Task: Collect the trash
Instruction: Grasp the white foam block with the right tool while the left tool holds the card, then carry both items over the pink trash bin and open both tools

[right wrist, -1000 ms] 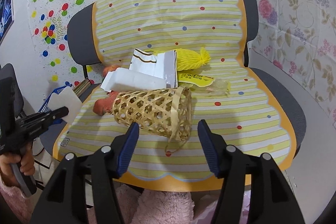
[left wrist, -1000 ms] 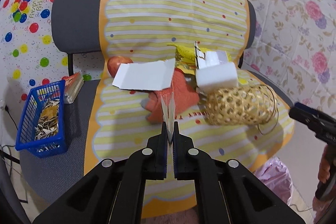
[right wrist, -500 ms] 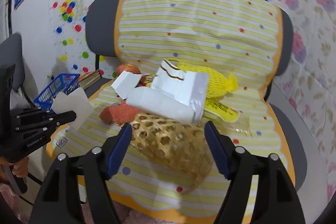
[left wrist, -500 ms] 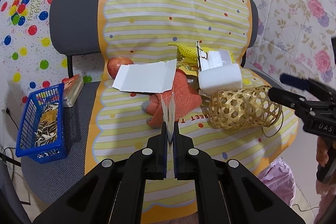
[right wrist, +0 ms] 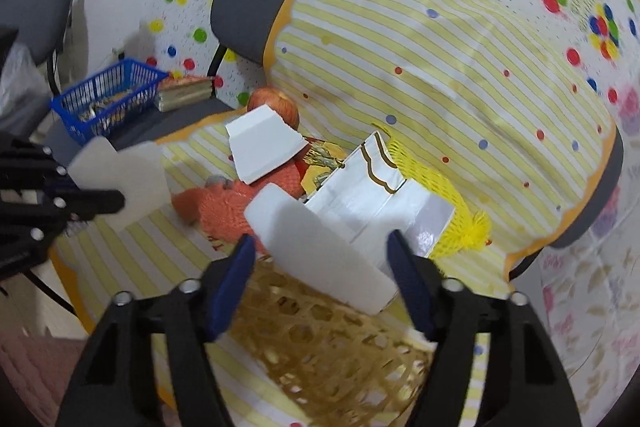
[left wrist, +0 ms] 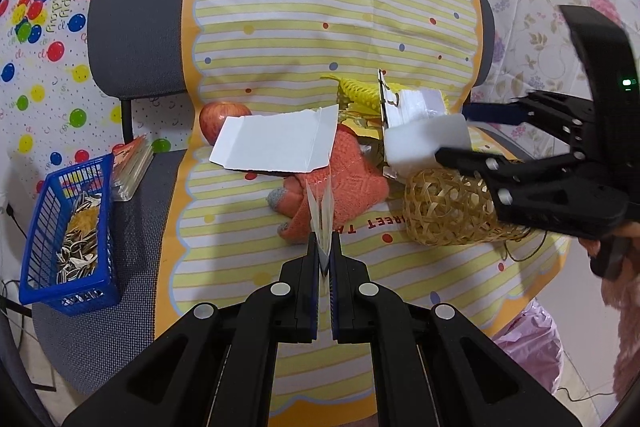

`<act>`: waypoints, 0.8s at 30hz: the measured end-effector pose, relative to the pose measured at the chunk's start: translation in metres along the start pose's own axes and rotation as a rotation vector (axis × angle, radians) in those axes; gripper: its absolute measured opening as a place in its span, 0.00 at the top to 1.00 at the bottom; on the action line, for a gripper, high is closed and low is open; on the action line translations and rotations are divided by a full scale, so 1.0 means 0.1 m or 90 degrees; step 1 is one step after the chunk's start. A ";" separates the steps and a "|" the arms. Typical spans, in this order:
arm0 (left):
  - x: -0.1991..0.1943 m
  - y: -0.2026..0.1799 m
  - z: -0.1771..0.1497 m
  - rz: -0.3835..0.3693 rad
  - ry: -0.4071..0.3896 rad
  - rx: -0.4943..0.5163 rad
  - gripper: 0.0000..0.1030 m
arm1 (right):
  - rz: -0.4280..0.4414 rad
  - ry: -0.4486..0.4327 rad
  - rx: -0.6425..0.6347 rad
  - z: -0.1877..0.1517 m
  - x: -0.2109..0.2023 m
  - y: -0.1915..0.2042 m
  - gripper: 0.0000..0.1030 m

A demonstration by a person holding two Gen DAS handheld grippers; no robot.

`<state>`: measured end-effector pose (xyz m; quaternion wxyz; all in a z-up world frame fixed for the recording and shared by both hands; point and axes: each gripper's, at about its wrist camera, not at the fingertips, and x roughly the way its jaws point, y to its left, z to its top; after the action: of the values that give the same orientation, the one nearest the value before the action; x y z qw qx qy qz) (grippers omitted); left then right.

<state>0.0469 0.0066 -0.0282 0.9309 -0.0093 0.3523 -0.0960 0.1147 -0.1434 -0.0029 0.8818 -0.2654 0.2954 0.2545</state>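
Observation:
On a chair draped in a yellow striped cloth (left wrist: 320,27) lies a heap of trash. My left gripper (left wrist: 324,247) is shut on a thin white foam sheet (left wrist: 320,211) and hovers over the seat's front; the sheet (right wrist: 120,179) also shows at the left of the right wrist view. My right gripper (right wrist: 320,259) straddles a white foam block (right wrist: 320,247) that rests on a tipped bamboo basket (right wrist: 332,347). Its jaws are closing, with a sliver of basket still showing beside the left pad. The foam block (left wrist: 424,143) lies right of an orange glove (left wrist: 344,179).
A white card piece (left wrist: 276,145), an apple (left wrist: 222,115), a yellow net (left wrist: 360,89) and a silvery carton (right wrist: 372,195) lie behind the glove. A blue basket (left wrist: 68,227) with seed shells sits at the seat's left. A pink bag (left wrist: 528,339) hangs low right.
My right gripper rolled and swung in over the bamboo basket until its jaws framed the foam block; they widened, then narrowed. The left gripper stayed put with its sheet.

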 end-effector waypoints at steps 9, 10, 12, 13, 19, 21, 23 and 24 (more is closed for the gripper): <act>0.08 -0.01 0.01 0.008 0.012 -0.001 0.95 | -0.052 -0.059 0.070 0.01 0.02 -0.49 0.68; 0.09 -0.01 0.01 0.009 0.013 0.000 0.95 | -0.051 -0.065 0.086 0.02 0.00 -0.56 0.68; 0.10 -0.02 0.02 0.010 0.013 0.000 0.95 | -0.030 -0.079 0.137 0.00 -0.07 -0.72 0.68; 0.09 -0.02 0.03 0.011 0.011 0.000 0.95 | -0.018 -0.094 0.170 -0.02 -0.14 -0.82 0.68; -0.05 -0.03 0.12 0.016 -0.014 0.003 0.95 | -0.029 -0.170 0.297 -0.15 -0.69 -1.11 0.68; -0.16 -0.09 0.15 0.012 -0.030 0.011 0.95 | -0.047 -0.188 0.321 -0.22 -0.91 -1.12 0.68; -0.28 -0.16 0.16 0.002 -0.046 0.022 0.95 | -0.058 -0.202 0.345 -0.31 -1.11 -1.10 0.68; -0.32 -0.19 0.17 -0.003 -0.052 0.026 0.95 | -0.062 -0.212 0.365 -0.40 -1.26 -1.08 0.68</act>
<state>0.0313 -0.0068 0.0070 0.9442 0.0052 0.3121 -0.1051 0.0766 -0.2835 0.0870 0.9678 0.0245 0.1939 0.1586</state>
